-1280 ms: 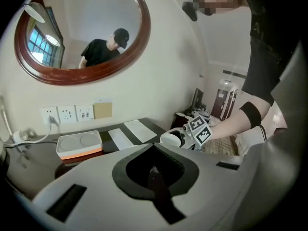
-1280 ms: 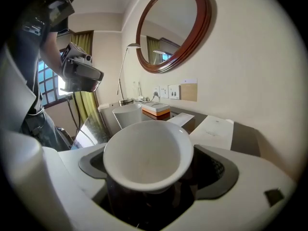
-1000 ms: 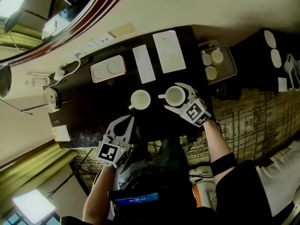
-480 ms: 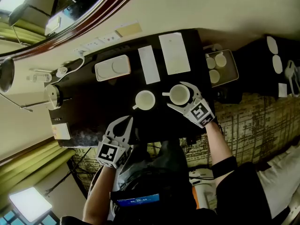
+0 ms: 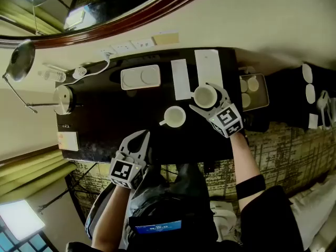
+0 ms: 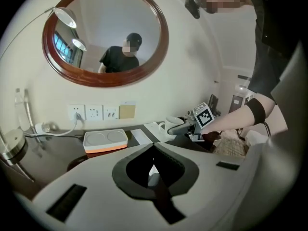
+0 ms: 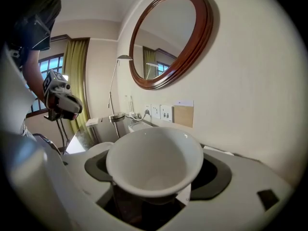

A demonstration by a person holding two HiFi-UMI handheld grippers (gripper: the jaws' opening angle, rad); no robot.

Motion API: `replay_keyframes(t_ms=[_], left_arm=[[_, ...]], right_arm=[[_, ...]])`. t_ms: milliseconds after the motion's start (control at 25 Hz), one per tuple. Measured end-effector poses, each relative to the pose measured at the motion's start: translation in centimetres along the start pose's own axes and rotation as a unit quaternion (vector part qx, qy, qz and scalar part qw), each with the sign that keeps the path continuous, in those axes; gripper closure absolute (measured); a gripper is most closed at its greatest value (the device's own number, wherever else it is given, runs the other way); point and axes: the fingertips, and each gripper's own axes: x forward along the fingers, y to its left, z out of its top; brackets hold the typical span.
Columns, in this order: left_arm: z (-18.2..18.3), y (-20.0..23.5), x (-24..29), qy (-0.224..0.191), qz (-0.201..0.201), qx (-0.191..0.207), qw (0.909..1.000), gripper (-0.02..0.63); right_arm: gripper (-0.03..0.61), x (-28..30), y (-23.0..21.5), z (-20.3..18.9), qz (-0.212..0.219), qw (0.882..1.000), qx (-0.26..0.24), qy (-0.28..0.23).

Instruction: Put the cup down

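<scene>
Plainly, the cup point(image 7: 154, 165) is white, glossy, empty.

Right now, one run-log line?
left gripper: shut, empty | right gripper: shut on white ceramic cup | second white ceramic cup: on dark tabletop | release: not yet done

White ceramic cups with handles point(image 5: 175, 116): two
Flat white paper cards point(image 5: 181, 79): two
White rectangular tray with round hollows point(image 5: 140, 78): one
White wall socket plates point(image 6: 94, 112): three
Round wood-framed mirror point(image 6: 106, 35): one
</scene>
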Motion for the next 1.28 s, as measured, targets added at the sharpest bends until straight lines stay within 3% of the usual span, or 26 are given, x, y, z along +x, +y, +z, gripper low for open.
replay_keyframes(t_ms=[120, 280, 760, 1000, 1280], left_arm=[[-0.1, 1.5, -0.7, -0.006, 0.013, -0.003, 0.9999, 0.614], [0.5, 3.8, -1.1, -0.021, 0.033, -0.008, 0.9992, 0.614], [0.7, 10.9, -2.8, -0.040, 0.061, -0.008, 0.9973, 0.614], [0.3, 13.7, -3.3, -0.045, 0.069, -0.010, 0.9965, 0.614], [-0.6, 16.0, -4.3, -0.046, 0.076, -0.018, 0.9958, 0.614]], right_arm=[[0.135, 1.9, 0.1, 3.2, 0.001, 1.000, 0.012, -0.015], [0.135, 5.9, 0.6, 6.6, 0.011, 1.000, -0.012, -0.022], [0.135, 17.4, 7.0, 14.5, 0.062, 0.997, -0.038, -0.013], [0.135, 23.2, 10.3, 15.3, 0.090, 0.995, -0.051, 0.000], [0.135, 27.5, 12.3, 13.3, 0.106, 0.993, -0.042, 0.025]])
